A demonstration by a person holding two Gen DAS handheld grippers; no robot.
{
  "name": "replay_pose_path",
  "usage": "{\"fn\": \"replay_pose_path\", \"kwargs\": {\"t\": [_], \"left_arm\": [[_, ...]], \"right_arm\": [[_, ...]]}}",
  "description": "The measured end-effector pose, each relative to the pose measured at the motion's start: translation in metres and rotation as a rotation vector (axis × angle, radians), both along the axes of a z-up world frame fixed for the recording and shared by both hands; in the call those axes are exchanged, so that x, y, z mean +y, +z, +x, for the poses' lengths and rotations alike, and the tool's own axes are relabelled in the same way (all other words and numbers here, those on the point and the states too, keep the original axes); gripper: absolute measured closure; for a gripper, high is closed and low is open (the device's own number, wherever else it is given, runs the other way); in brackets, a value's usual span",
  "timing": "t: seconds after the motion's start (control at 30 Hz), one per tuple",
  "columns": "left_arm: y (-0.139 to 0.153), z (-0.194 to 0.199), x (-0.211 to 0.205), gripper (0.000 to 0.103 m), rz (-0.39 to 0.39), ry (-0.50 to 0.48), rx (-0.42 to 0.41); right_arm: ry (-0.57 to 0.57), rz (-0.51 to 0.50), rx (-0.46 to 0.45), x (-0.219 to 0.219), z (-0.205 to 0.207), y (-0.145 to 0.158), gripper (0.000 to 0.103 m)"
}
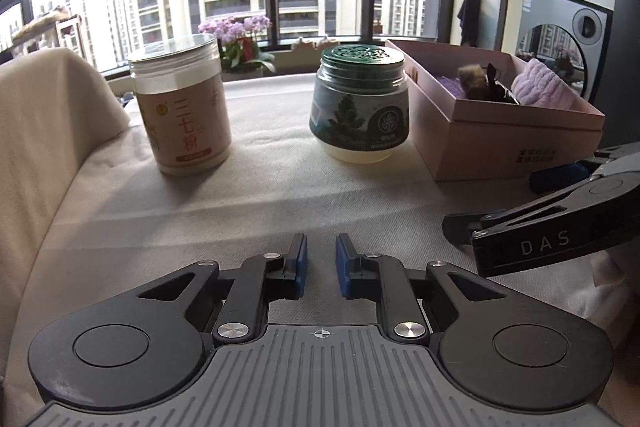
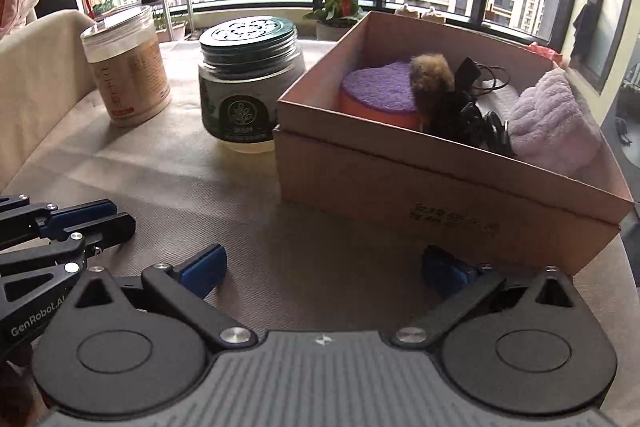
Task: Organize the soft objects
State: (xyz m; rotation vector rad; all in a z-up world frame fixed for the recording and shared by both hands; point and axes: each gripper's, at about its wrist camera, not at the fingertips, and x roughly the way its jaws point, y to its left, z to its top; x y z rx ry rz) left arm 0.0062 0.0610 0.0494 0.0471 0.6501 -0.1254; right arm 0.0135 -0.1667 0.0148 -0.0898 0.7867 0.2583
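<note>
Soft objects are found gathered in the cardboard box (image 2: 440,183) at the right edge of the cloth-covered table (image 2: 240,203): a purple-topped sponge pad (image 2: 380,87) at the box's far left corner, a brown fur tuft (image 2: 432,75) with a black corded item (image 2: 472,111) at the middle, and a lilac plush towel (image 2: 552,119) against the right wall. Nothing soft is seen on the open cloth. Two rigid jars — a tan-labelled jar (image 1: 182,107) toward the far left edge and a green-lidded jar (image 1: 360,103) just beside the box — are left outside.

The left gripper (image 1: 321,255) is held low over the near edge, jaws narrow with a slim gap, nothing between them. The right gripper (image 2: 324,263) is set before the box's near wall, jaws spread wide and empty.

The contents are judged light, compressible and non-fragile; the towel is best pinched at a raised fold, the sponge across its edge. The cord is judged liable to snag — the fur should be taken at its body.
</note>
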Motion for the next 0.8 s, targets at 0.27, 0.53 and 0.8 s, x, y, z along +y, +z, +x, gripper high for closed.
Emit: {"fn": "replay_pose_path", "kwargs": {"t": [0.27,0.53,0.8], "left_arm": [[-0.003,0.002,-0.008,0.075,-0.051,0.061,-0.016],[-0.003,0.001,-0.015,0.075,-0.001,0.063,-0.021],[-0.003,0.002,-0.011,0.075,-0.023,0.063,-0.019]], "right_arm": [[-0.076,0.018,-0.077,-0.003,-0.012,-0.005,0.0],[-0.085,0.03,-0.106,-0.008,-0.022,-0.006,0.0],[-0.076,0.031,-0.105,-0.006,-0.023,-0.006,0.0]]}}
